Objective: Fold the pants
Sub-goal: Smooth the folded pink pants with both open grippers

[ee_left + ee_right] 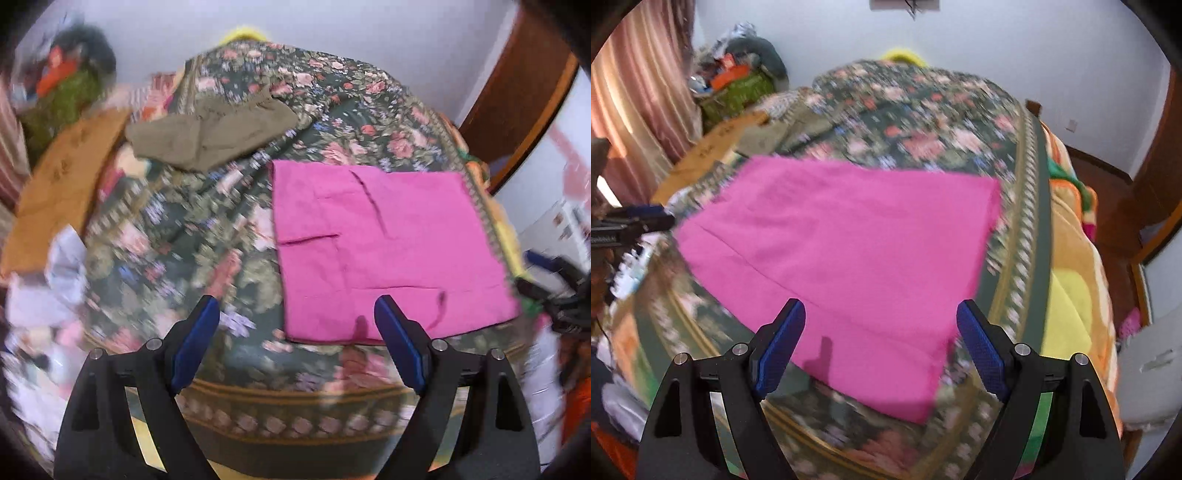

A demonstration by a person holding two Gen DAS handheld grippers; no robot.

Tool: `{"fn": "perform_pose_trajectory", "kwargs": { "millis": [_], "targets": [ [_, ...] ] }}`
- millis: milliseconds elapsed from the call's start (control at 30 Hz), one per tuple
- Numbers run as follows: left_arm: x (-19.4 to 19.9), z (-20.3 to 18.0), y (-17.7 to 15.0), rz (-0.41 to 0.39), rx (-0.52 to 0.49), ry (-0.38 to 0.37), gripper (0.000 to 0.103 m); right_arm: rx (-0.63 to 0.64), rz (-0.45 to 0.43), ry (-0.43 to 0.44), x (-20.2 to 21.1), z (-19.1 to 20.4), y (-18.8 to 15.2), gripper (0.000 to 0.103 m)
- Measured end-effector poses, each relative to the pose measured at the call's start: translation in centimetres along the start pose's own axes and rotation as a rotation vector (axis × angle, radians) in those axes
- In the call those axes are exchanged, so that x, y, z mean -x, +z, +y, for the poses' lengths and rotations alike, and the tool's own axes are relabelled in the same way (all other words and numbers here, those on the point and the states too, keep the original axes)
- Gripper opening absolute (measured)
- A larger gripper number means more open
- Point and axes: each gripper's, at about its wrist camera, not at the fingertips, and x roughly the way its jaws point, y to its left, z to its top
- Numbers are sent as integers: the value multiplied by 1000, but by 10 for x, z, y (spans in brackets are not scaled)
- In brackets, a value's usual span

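Observation:
The pink pants lie folded into a flat rectangle on the floral bedspread, also in the right wrist view. My left gripper is open and empty, above the bed just left of the pants' near edge. My right gripper is open and empty, above the near part of the pants. Each gripper shows at the edge of the other's view, the right one and the left one.
Olive-green pants lie crumpled at the far left of the bed. A cardboard sheet and a clothes pile are left. White cloth lies near left. An orange-yellow blanket hangs off the right bed edge.

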Motion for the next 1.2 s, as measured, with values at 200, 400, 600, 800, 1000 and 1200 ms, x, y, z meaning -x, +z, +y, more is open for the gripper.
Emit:
{"fn": "perform_pose_trajectory", "kwargs": {
  "millis": [200,400,600,800,1000,1200],
  "targets": [
    [-18,6,-12,130,179,-204,86,3,-21,78,-18,26,12,82],
    [-31,2,-21,176,244,-307,86,-26,26,120,-51,40,12,81],
    [-54,11,-10,208,388,-445,86,-61,111,142,-76,37,4,82],
    [-60,5,7,165,356,-364,73,-57,112,159,-72,37,1,82],
    [-58,-13,15,101,251,-163,28,-44,111,166,-69,36,-1,81],
    [-35,-31,5,1,93,-2,24,-28,97,139,-56,28,-14,79]
  ]
}}
